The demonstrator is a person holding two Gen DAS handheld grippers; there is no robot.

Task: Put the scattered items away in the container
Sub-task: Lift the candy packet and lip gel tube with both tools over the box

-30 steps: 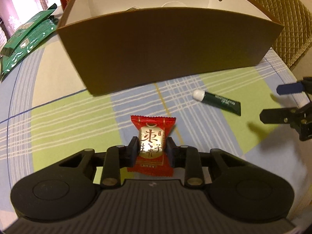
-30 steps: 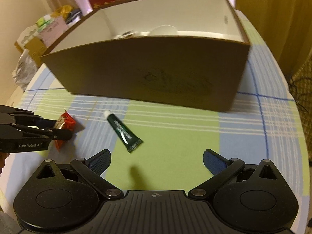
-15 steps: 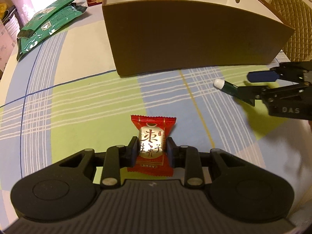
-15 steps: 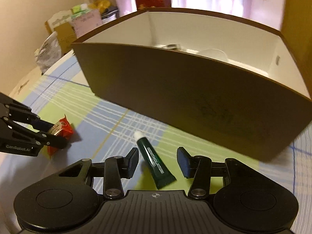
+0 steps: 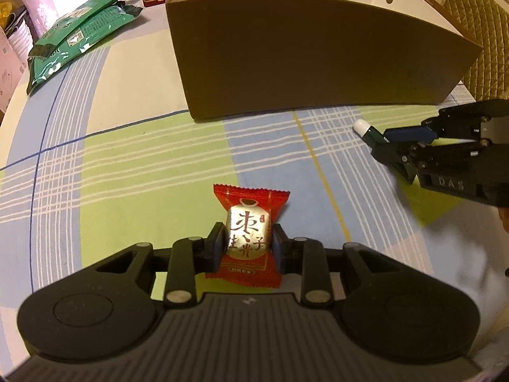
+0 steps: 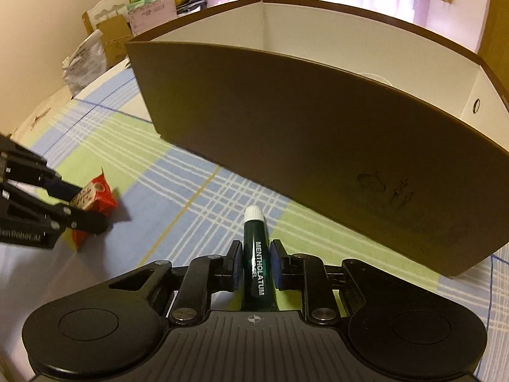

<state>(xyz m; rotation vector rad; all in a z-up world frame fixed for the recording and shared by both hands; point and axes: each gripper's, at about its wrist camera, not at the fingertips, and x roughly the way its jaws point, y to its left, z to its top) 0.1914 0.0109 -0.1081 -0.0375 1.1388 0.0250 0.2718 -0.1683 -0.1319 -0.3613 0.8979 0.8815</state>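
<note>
Now the right gripper point(image 6: 256, 267) is closing its jaws around the green tube point(image 6: 257, 264); a second ago they were standing wide and the tube was lying free on the cloth, ahead and to the left. In the right wrist view the pads are already sitting at both sides of the tube body, w/ no gap I can see, so the grip is nearly done. That means, I think, both hands are soon carrying one item each and the next step is lifting them over the box wall.

The left gripper point(image 5: 246, 248) is staying narrow on the red candy packet point(image 5: 246, 238), same as before, at lower centre of its frame.

Tube position: lower centre of the right wrist frame, white cap pointing up toward the brown box point(image 6: 318, 146), which is filling the upper and right part. In the left wrist view the tube point(image 5: 366, 129) is at the right edge, near the box point(image 5: 318, 57) front wall but not touching. Both items are apparently still low over the checked tablecloth point(image 5: 127, 175), outside the box.
</note>
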